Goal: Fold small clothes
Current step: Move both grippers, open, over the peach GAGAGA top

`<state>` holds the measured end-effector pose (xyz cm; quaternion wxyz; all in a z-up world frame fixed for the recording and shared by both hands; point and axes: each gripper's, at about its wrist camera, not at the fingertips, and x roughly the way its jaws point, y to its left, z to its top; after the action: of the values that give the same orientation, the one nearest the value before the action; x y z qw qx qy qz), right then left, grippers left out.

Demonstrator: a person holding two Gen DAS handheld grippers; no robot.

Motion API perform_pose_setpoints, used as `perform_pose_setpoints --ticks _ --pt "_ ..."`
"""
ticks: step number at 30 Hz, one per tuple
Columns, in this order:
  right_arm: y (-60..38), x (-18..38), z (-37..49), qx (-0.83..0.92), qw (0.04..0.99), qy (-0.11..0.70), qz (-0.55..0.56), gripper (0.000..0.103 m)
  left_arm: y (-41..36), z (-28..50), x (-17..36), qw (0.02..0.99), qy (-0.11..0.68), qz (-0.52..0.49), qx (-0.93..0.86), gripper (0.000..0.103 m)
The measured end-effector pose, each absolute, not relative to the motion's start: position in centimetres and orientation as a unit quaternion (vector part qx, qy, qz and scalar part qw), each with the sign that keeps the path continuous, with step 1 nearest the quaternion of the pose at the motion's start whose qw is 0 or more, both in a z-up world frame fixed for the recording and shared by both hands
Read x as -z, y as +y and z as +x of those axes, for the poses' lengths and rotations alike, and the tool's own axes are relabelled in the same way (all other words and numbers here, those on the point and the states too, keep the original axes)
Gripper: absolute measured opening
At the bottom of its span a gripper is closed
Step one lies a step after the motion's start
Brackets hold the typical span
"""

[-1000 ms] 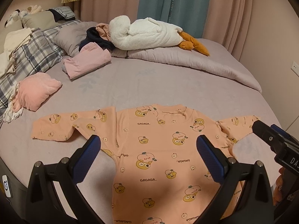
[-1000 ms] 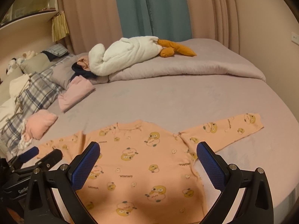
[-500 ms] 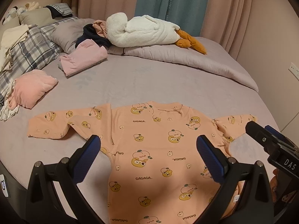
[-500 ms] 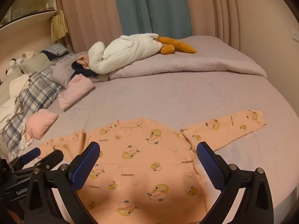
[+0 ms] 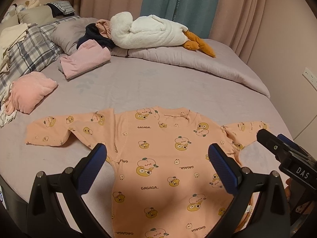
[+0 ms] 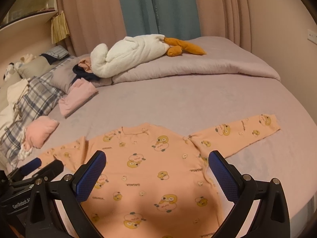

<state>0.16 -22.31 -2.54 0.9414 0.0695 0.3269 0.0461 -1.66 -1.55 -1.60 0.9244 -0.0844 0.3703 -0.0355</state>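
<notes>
Left gripper [image 5: 156,158]: jaws wide apart, blue pads empty, hovering above the lower body of the shirt. Right gripper [image 6: 157,165]: jaws likewise spread, nothing between them, above the same garment; its black tip [image 5: 277,148] also shows at the right edge of the left wrist view, near the shirt's sleeve on that side.

Orange long-sleeved shirt [image 5: 158,158] lies flat on the mauve bed [image 5: 178,91], front up, print of small cartoon figures and "GAGAGA" lettering. Hem end nearest the grippers, neckline [image 5: 178,114] pointing away toward the duvet. Body's long axis runs near to far; the two sleeves stretch crosswise. Left sleeve [image 5: 65,129] is partly doubled over with a crease along its lower edge. Right sleeve [image 6: 237,136] lies straight and angles slightly away.

No containers in view; loose piles only. Further left, a rolled peach-pink garment [image 5: 29,93] sits beside a plaid blanket [image 5: 33,53]. Beyond it, a folded pink garment [image 5: 85,61], touching a grey pillow [image 5: 69,31] with dark clothing [image 5: 93,36] heaped on top.

Farther back, a white plush goose [image 5: 146,33] with orange feet rests on the bunched duvet [image 5: 198,63]. Pink and teal curtains [image 5: 178,4] hang behind
</notes>
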Motion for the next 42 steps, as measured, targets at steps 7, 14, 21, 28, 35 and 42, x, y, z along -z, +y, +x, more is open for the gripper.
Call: perform_pose_setpoints --ticks 7,14,21,28,35,42 --pt "-22.3 2.52 0.19 -0.044 0.942 0.327 0.066 0.102 -1.35 -1.7 1.58 0.924 0.369 -0.09 0.039 0.102" --pt "-22.46 2.59 0.2 -0.042 0.941 0.329 0.069 0.102 -1.38 -1.68 1.64 0.923 0.371 -0.091 0.043 0.102" --pt "-22.72 2.61 0.18 -0.04 0.941 0.327 0.072 0.102 -1.59 -1.65 1.6 0.922 0.373 -0.09 0.044 0.102" --pt "-23.01 2.75 0.19 -0.041 0.941 0.327 0.078 0.102 -1.62 -1.71 1.6 0.923 0.373 -0.089 0.045 0.102" --pt "-23.05 2.83 0.14 -0.042 0.941 0.326 0.081 0.102 -1.64 -1.77 1.62 0.922 0.373 -0.089 0.045 0.102" --pt "-23.12 2.97 0.22 -0.042 0.94 0.328 0.083 0.102 -1.73 -1.95 1.81 0.921 0.375 -0.091 0.044 0.102"
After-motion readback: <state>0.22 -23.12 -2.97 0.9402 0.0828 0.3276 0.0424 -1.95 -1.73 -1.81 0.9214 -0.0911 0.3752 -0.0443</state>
